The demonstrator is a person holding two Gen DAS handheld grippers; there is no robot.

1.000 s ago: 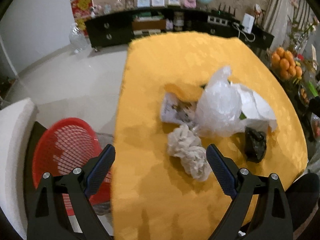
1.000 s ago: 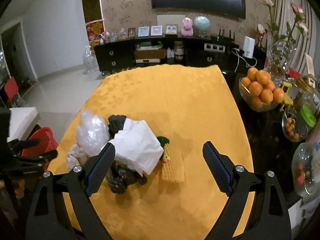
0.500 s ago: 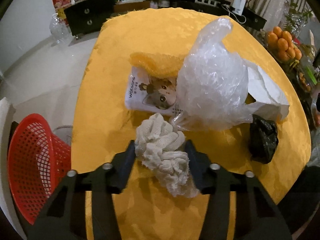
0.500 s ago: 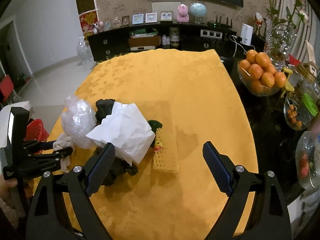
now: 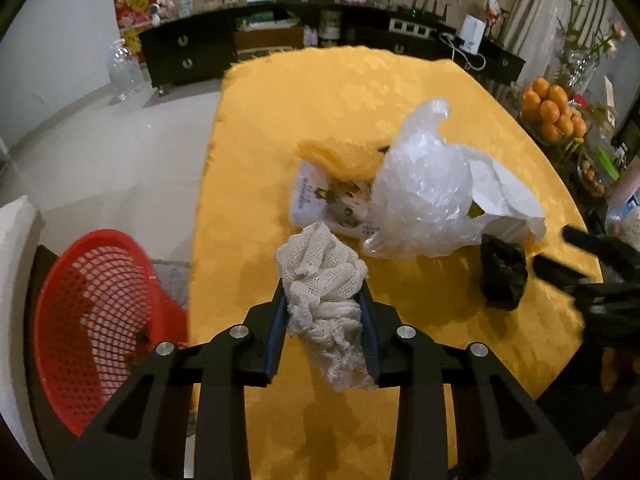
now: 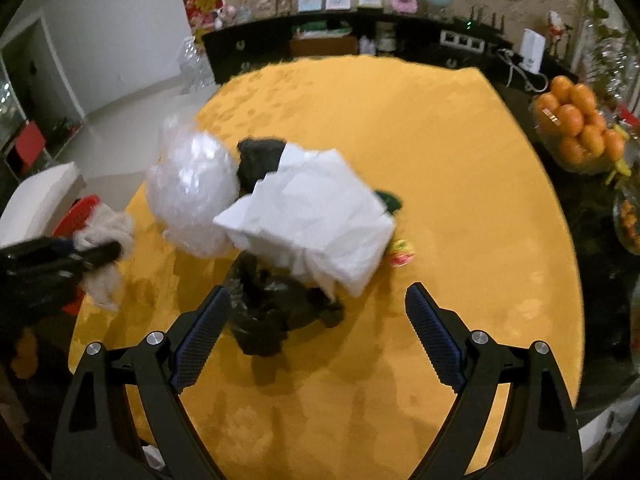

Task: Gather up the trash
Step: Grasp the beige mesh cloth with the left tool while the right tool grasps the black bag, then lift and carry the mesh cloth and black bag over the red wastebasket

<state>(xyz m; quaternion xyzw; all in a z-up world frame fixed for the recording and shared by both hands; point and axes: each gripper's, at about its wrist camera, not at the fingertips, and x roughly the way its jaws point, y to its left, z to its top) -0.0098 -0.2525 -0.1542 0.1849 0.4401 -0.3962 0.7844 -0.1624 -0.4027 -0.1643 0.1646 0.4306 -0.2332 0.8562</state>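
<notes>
My left gripper (image 5: 322, 296) is closing on a white mesh wad (image 5: 320, 264), and its pads press on both sides of the wad just above the yellow table (image 5: 320, 92). Beyond the wad lie a cat-print tissue pack (image 5: 320, 204), a yellow foam net (image 5: 340, 156), a clear plastic bag (image 5: 420, 192) and white crumpled paper (image 6: 316, 216). A black plastic bag (image 6: 272, 312) lies under the paper's near edge. My right gripper (image 6: 318, 292) stands open just above and in front of it, with nothing between its pads.
A red mesh basket (image 5: 92, 312) stands on the floor by the table's left edge, next to a white seat (image 5: 16, 240). A bowl of oranges (image 6: 576, 128) and jars crowd the dark surface on the right. A black sideboard (image 5: 240, 44) runs along the far wall.
My left gripper came down over the mesh wad and closed on it, and the wad now sits raised between the pads. My right gripper sank toward the black bag, still open.
</notes>
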